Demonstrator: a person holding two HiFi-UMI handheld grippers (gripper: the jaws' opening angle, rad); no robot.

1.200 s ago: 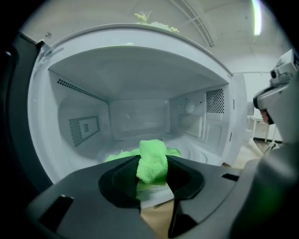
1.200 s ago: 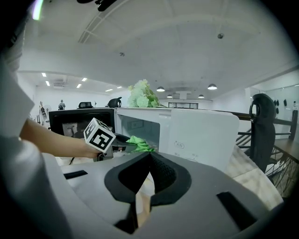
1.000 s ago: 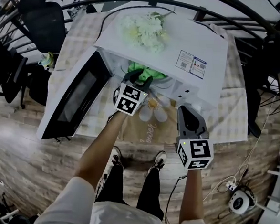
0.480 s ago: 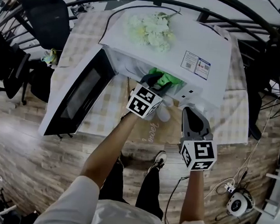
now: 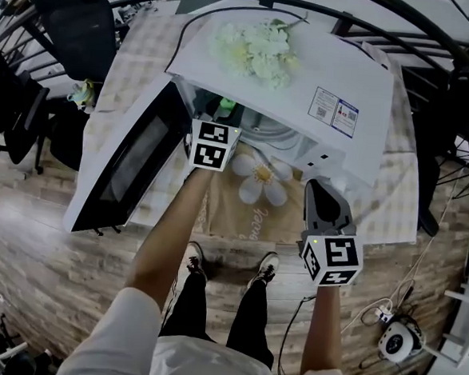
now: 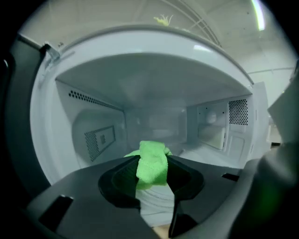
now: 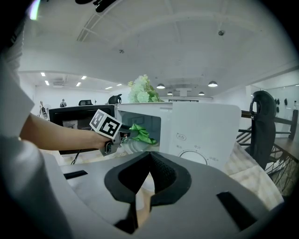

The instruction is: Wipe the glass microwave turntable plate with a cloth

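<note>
L hand-held gripper (image 6: 153, 163) is clamped on the green cloth (image 6: 152, 149), tips just inside the open microwave (image 5: 307, 67). It sits mid-tabletop (image 5: 394, 194) w/ door (image 5: 128, 163) swung toward the left edge. Glass turntable plate (image 6: 156, 198) lies flat on the cavity floor, directly below and a bit ahead of the cloth; can't tell if they touch. R hand-held gripper (image 7: 150, 156) hangs outside by the control panel, jaws together, nothing in them. L is far nearer. My read: next move is down + fwd, then sweep; plate's round, no axis to line up.
</note>
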